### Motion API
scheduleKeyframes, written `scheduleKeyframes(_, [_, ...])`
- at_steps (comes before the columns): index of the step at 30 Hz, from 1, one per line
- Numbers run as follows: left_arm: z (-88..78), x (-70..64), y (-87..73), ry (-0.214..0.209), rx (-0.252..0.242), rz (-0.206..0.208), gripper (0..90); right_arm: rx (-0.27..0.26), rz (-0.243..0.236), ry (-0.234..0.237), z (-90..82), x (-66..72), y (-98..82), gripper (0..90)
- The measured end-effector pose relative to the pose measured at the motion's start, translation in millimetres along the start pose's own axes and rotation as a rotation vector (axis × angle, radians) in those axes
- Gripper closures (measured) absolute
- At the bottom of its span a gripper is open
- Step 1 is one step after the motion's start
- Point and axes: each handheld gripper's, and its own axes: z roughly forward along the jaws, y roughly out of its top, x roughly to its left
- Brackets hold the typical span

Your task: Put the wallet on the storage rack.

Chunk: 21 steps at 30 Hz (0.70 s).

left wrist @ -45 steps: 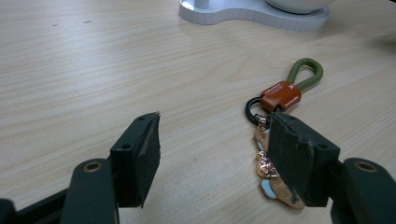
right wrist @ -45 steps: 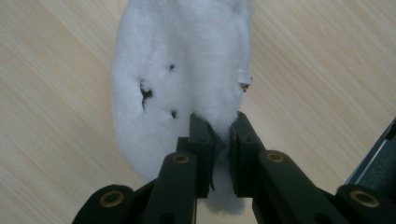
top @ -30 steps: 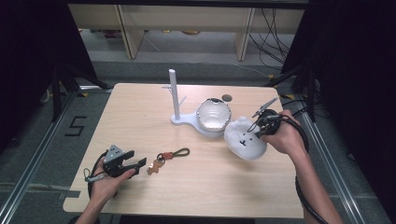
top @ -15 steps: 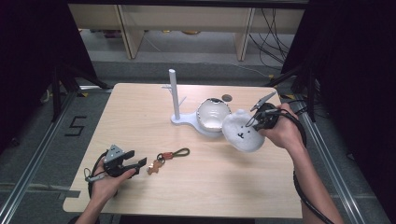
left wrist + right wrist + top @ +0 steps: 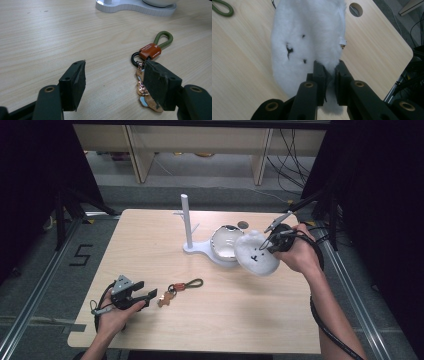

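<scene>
A white fluffy pouch with a small black face hangs just above the table beside the white stand. My right gripper is shut on its edge. In the right gripper view the jaws pinch the fur of the pouch at the right gripper. The stand carries an upright post and a round glossy bowl. A keychain with a green loop, orange tag and copper charm lies at front centre. My left gripper rests open just left of it, with the keychain beside the right jaw of the left gripper.
A round hole sits in the tabletop behind the bowl, also seen as the hole past the pouch. The table's right edge runs close behind my right hand. Shelving and cables stand beyond the far edge.
My right hand has carried the pouch left and slightly up, so it now overlaps the bowl's right side. The left gripper and keychain have not moved.
</scene>
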Motion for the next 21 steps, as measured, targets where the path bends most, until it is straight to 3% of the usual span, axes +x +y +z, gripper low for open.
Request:
scheduleKeyframes(20, [-1.1, 0.9, -0.1, 0.003, -0.002, -0.005, 33.8, -0.056, -0.023, -0.021, 1.5, 0.1, 29.3, 82.4])
scheduleKeyframes(21, [-1.0, 0.9, -0.2, 0.003, -0.002, -0.006, 33.8, -0.06, -0.04, -0.028, 2.3, -0.6, 30.5, 82.4])
